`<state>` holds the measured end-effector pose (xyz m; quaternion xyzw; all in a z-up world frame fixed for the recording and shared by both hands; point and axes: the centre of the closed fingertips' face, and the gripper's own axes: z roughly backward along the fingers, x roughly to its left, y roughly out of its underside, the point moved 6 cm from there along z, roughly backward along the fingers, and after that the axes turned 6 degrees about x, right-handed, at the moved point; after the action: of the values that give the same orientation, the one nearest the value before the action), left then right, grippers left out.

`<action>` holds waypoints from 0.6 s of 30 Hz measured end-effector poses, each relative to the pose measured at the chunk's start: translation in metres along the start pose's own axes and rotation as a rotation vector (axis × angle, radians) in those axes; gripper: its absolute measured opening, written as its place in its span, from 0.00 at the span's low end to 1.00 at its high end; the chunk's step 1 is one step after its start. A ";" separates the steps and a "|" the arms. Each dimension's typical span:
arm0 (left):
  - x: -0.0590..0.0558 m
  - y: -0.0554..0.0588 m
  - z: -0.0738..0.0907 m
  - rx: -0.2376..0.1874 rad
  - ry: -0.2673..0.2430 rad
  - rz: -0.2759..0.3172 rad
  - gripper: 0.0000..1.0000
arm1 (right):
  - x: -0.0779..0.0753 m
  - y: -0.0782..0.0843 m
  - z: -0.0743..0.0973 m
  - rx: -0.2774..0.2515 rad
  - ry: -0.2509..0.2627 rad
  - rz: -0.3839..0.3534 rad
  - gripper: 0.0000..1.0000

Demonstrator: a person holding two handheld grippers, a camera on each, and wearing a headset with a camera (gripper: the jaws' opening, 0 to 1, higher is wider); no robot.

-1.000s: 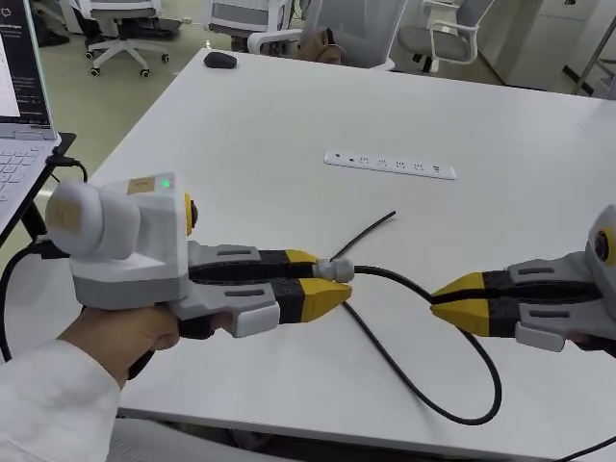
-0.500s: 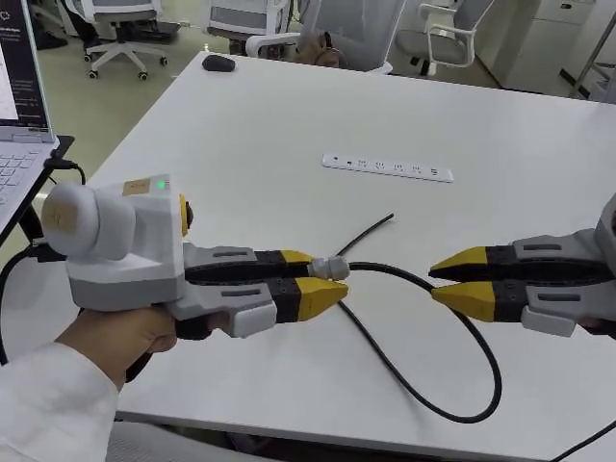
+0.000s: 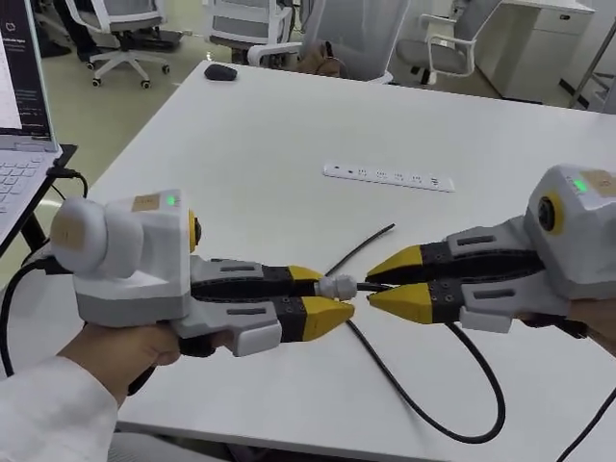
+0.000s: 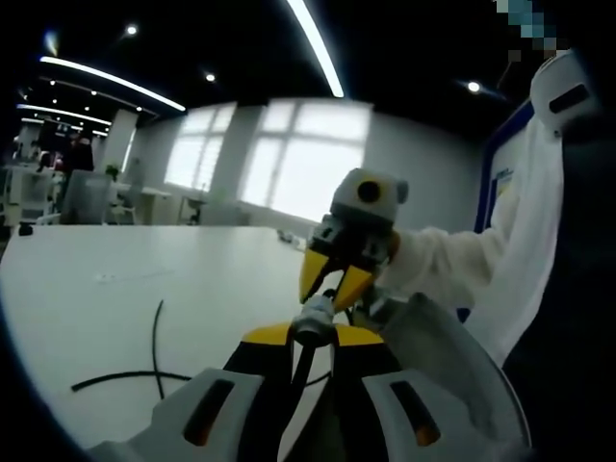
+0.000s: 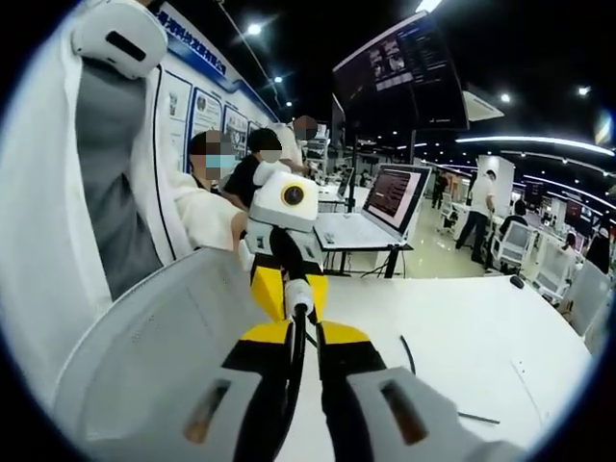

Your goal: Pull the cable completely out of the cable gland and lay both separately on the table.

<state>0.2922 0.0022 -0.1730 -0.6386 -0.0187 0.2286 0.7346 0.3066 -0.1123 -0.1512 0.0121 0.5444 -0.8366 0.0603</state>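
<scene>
Pull-out step not yet begun: L hand-held gripper point(image 3: 333, 292) pinches the cable gland point(image 3: 338, 286) above the worktop point(image 3: 289, 125), cable point(image 3: 481, 375) threaded thru it, R hand-held gripper point(image 3: 372, 286) slightly spread astride cable beside gland; next, prob. clamp R & draw hands apart.

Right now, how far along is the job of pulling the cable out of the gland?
Done: the left tool is shut on the cable gland, above the table. In hand: the right tool has its jaws apart around the cable, right beside the gland, not yet closed. Left: grip the cable, pull it fully out, then lay both separately on the table.
</scene>
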 end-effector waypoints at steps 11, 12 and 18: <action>0.003 -0.001 0.002 -0.005 -0.012 0.004 0.16 | -0.002 0.002 -0.001 -0.009 -0.012 -0.007 0.03; 0.003 -0.001 0.003 -0.008 -0.013 0.005 0.16 | -0.003 0.002 -0.001 -0.010 -0.011 -0.008 0.03; 0.006 -0.002 0.005 -0.008 -0.039 -0.003 0.16 | -0.006 0.006 0.001 0.013 0.006 -0.005 0.03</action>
<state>0.2963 0.0086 -0.1719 -0.6368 -0.0350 0.2400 0.7319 0.3135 -0.1148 -0.1555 0.0136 0.5392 -0.8401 0.0565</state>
